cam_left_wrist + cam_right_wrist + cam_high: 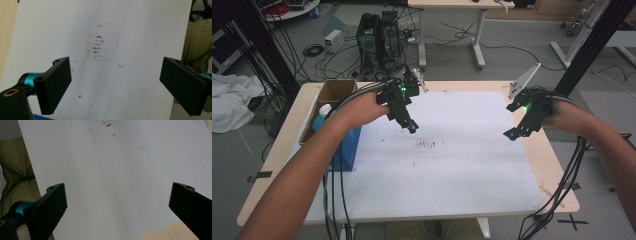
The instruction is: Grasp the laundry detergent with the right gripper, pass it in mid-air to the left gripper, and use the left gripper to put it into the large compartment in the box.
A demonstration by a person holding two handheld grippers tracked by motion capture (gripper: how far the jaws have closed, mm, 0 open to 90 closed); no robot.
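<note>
A wooden table (562, 190) spans the high view's middle, a white board (452, 175) covering it. Brown smudges (428, 145) mark its centre, between the left gripper (412, 127) and right gripper (509, 134), both hovering, jaws wide apart.

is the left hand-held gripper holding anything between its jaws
No, the left hand-held gripper has its jaws spread wide with nothing between them, just the stained white sheet below.
</note>
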